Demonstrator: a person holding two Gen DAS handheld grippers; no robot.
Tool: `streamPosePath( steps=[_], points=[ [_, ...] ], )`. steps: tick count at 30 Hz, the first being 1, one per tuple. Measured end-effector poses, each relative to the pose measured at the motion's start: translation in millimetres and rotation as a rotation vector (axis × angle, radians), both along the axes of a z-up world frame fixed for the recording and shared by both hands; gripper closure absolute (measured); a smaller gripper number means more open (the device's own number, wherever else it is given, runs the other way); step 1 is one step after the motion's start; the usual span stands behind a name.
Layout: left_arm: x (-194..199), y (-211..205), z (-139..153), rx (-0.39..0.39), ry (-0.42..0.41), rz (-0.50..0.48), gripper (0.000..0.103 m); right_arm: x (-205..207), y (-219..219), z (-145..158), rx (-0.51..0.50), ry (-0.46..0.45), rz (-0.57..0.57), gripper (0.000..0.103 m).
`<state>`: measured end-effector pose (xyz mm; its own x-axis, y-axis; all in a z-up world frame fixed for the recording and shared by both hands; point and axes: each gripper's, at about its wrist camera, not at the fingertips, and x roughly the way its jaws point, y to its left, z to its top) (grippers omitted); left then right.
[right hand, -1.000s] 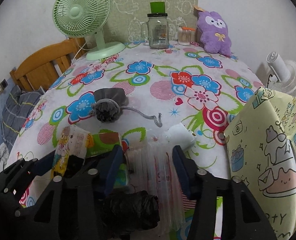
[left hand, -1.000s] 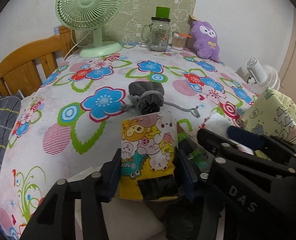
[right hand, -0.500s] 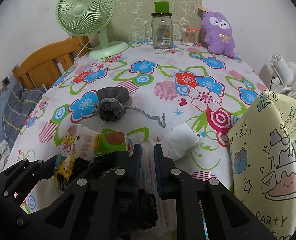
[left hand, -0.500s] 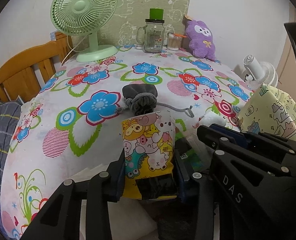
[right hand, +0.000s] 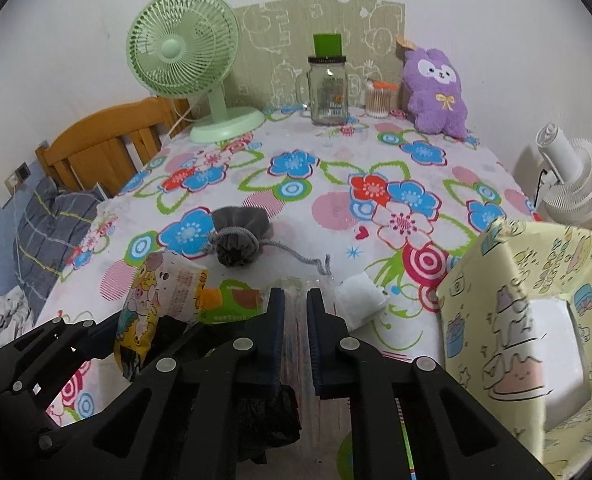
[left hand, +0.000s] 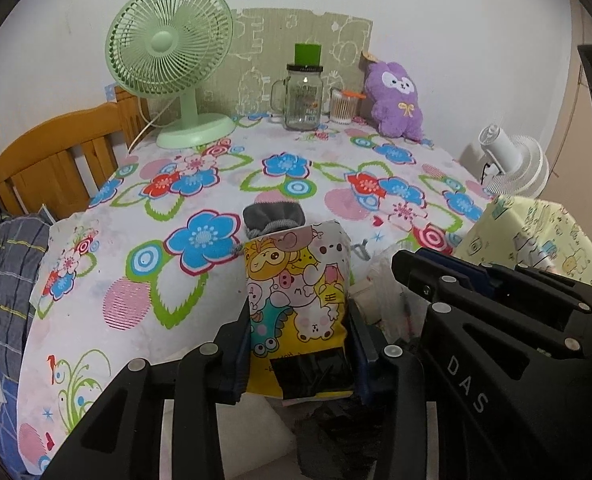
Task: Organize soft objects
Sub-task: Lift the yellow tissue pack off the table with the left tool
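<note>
The left claw (left hand: 299, 340) grips a cartoon-printed packet (left hand: 296, 292) upright above the flowered table (left hand: 144, 216) (a grey drawstring pouch (right hand: 238, 236) lies just behind). To its right, the right claw (right hand: 295, 340) pinches a clear plastic bag (right hand: 296, 320) between its 2 pads.

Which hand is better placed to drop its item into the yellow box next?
Right. The right gripper, pinching a clear plastic bag, sits beside the yellow box; the left gripper is farther.
</note>
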<state>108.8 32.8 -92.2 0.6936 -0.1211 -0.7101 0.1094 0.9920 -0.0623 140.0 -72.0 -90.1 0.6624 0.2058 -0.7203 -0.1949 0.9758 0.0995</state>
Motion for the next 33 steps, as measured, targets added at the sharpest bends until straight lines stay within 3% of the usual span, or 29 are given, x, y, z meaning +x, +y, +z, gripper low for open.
streamPosePath(
  steps=[19,33],
  points=[
    [-20.5,-7.9,50.2,-0.010,-0.086,0.032,0.062,-23.3,-10.3,57.4,0.041,-0.101,0.045,0.091],
    [-24.3,-17.9,65.6,0.001,-0.112,0.023,0.062,-27.1,-20.5,74.5,0.052,-0.127,0.041,0.091]
  ],
)
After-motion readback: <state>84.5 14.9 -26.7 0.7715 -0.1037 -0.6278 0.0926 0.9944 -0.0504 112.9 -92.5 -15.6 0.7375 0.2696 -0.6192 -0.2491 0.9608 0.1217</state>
